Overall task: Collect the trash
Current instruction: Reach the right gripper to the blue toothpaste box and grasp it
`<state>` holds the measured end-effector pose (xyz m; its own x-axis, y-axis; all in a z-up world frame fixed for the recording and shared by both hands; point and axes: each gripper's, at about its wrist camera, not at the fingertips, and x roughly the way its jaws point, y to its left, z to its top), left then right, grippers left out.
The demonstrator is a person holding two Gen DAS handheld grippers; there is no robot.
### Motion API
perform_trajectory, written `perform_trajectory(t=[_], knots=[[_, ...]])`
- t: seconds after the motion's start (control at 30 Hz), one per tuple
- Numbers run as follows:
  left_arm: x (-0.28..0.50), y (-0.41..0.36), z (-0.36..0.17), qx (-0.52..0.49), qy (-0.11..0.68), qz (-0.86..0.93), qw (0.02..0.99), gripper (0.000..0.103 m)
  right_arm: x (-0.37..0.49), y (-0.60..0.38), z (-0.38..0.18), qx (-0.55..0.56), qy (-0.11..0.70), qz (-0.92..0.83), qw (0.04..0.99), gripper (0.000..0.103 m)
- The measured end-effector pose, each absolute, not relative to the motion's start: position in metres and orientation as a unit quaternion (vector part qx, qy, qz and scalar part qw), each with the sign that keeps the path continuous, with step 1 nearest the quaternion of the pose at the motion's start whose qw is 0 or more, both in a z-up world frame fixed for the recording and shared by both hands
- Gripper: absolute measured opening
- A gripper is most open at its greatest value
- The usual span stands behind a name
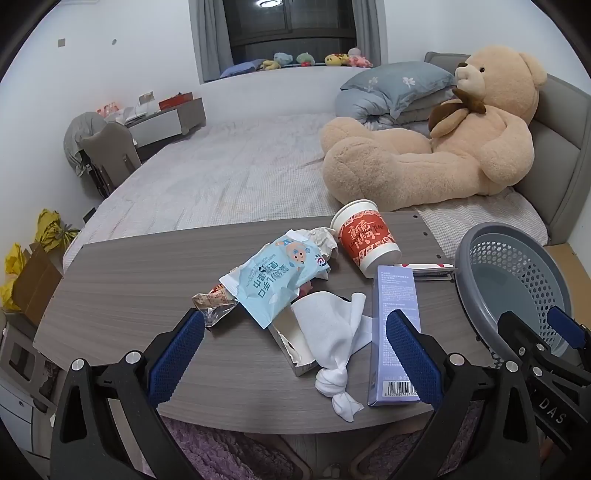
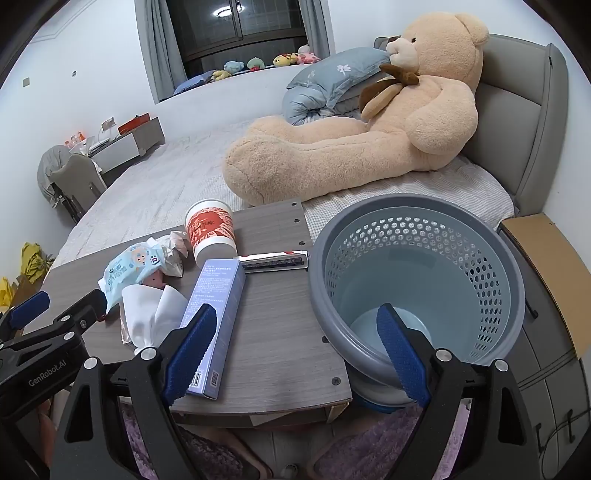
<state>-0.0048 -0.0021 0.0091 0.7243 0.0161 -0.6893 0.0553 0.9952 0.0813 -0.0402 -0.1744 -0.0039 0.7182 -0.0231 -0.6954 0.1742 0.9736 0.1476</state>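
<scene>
On the grey wood-grain table (image 1: 129,280), left to right, trash is lying: crumpled light-blue wipes pack (image 1: 275,282), knotted white tissue (image 1: 332,343), tipped red-white paper cup (image 1: 364,236), lilac carton (image 1: 397,325). Grey perforated bin (image 2: 417,280) is sitting at the right edge. Left gripper (image 1: 295,350) and right gripper (image 2: 295,350) are hovering wide open, empty.

White walls, a dark curtained window (image 1: 291,18) with a ceiling light reflected — a wide bed (image 1: 229,173), grey padded headboard (image 2: 517,122), a cluttered desk (image 1: 166,118) at the far wall.
</scene>
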Motion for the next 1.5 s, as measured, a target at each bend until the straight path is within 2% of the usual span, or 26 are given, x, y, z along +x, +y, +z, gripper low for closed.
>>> perform_trajectory(t=[0.43,0.93,1.5], knots=[[0.002,0.031,0.006,0.039,0.369,0.020,0.928,0.097,-0.037,-0.166,-0.009,0.101,0.381,-0.037,0.918,0.084],[0.016,0.084,-0.015,0.021,0.379,0.069,0.923,0.097,0.007,-0.120,-0.041,0.082,0.450,0.022,0.889,0.084],[0.019,0.091,-0.031,0.018,0.399,0.063,0.915,0.097,0.043,-0.100,-0.074,0.058,0.498,0.010,0.865,0.084]])
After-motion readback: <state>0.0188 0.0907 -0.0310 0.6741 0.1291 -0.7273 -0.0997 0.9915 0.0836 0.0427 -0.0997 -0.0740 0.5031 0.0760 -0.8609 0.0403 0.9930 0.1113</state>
